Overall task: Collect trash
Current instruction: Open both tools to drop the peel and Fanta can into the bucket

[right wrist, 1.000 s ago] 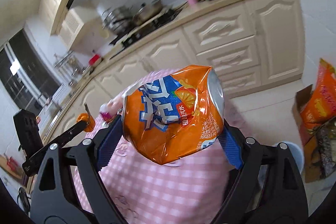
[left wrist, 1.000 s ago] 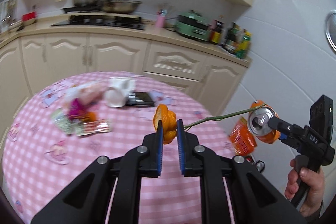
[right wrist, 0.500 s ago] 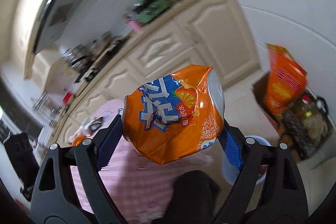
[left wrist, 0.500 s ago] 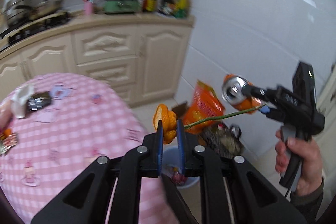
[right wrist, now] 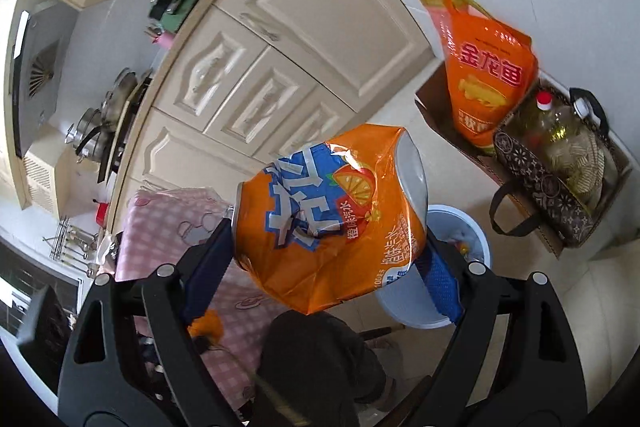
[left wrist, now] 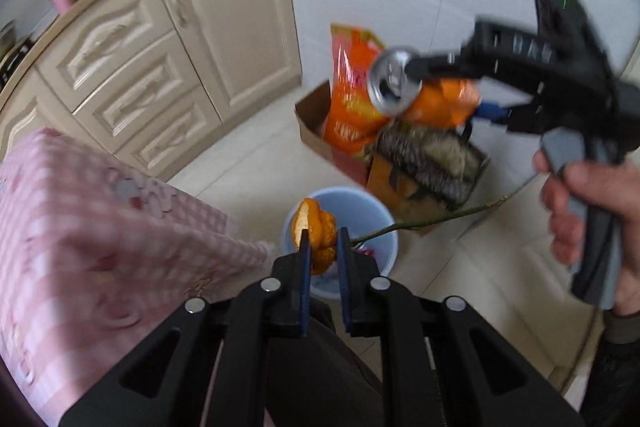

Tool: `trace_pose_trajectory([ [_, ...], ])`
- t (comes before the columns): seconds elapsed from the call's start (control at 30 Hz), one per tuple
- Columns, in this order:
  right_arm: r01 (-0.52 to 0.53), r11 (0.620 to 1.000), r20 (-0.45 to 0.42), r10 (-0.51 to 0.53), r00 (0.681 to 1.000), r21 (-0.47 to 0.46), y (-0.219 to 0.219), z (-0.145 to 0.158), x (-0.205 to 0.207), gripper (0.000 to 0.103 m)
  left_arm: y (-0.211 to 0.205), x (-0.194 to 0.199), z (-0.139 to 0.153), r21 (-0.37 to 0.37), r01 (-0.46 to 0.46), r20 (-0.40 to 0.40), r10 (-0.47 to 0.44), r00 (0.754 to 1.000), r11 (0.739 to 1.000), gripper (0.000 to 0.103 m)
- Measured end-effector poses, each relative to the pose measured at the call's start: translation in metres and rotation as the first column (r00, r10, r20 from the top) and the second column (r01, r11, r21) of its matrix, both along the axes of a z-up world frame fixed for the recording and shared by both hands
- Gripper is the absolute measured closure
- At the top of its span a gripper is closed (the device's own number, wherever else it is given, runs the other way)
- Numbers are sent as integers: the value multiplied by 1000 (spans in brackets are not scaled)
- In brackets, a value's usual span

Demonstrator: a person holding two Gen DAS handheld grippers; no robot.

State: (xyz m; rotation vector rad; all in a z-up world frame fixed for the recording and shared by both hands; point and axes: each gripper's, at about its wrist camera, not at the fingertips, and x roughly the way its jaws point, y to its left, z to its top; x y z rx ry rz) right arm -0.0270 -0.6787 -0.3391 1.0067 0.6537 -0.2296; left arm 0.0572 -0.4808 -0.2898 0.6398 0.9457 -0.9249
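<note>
My left gripper (left wrist: 322, 241) is shut on a curl of orange peel (left wrist: 314, 231) and a thin green stem (left wrist: 424, 223) that sticks out to the right. It hangs just above a pale blue trash bin (left wrist: 372, 215) on the floor. My right gripper (right wrist: 326, 227) is shut on a dented orange soda can (right wrist: 332, 211), gripped end to end. In the left wrist view the can (left wrist: 420, 95) is up and to the right of the bin. The bin (right wrist: 468, 239) shows behind the can in the right wrist view, with some trash inside.
A table with a pink checked cloth (left wrist: 92, 227) stands left of the bin. Behind the bin a cardboard box (right wrist: 436, 107) holds an orange bag (right wrist: 488, 67) and a patterned tote with oil bottles (right wrist: 560, 155). Cream cabinets (left wrist: 172, 39) line the wall. A dark trouser leg (right wrist: 320, 359) is below.
Both grippers have swung from over the table to the right and down towards the floor, each keeping its load. The blue bin now lies right under the left gripper.
</note>
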Motion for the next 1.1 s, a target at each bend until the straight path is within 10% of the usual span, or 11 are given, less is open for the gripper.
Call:
trace_pose_trajectory([
  [0.47, -49, 993, -125, 62, 990, 108, -11, -74, 41, 19, -60, 32, -100, 202, 35, -114, -12, 993, 979, 90],
  [0.57, -49, 986, -152, 73, 986, 156, -12, -92, 49, 18, -63, 42, -108, 230, 14, -88, 7, 996, 973, 67],
  [0.63, -37, 981, -166, 70, 984, 193, -12, -103, 51, 16, -65, 43, -109, 232, -5, -81, 24, 996, 973, 29],
  [1.1, 32, 984, -194, 3, 981, 173, -13, -95, 27, 6, -51, 50, -68, 128, -124, -25, 128, 991, 984, 22],
])
